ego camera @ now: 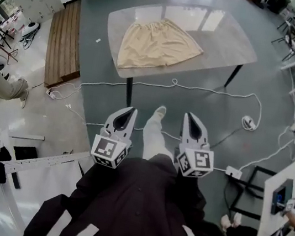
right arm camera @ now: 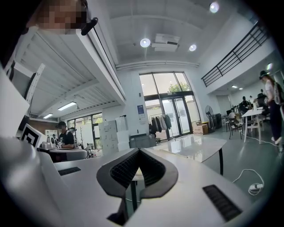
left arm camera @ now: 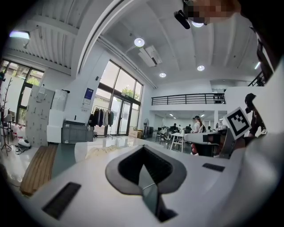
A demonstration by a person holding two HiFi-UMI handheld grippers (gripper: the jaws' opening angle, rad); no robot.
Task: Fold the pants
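Room: big open hall with a grey floor (ego camera: 105,18); the person stands back from the table (ego camera: 233,42).
Left gripper (ego camera: 129,109): jaws pressed together with nothing between them, held about level in front of the torso, well short of the table.
Right gripper (ego camera: 190,116): jaws also together and empty, level, beside the left one with a gap between.
Between grippers: the person's leg and shoe (ego camera: 159,111) on the floor.
Floor ahead: a white cable (ego camera: 208,90) loops across between the shoe and the table's near legs; a power strip (ego camera: 233,172) lies right of the right gripper.
Table edges: light top, rounded corners, dark legs, near edge facing the person.
Pants (ego camera: 157,43): beige, spread flat left of centre on the top, hem corner near the near-left edge; the top's right part is bare.
Left flank: wooden platform (ego camera: 65,42) beside the table, a floor strip between.
Right flank: other desks and seated people, well apart.
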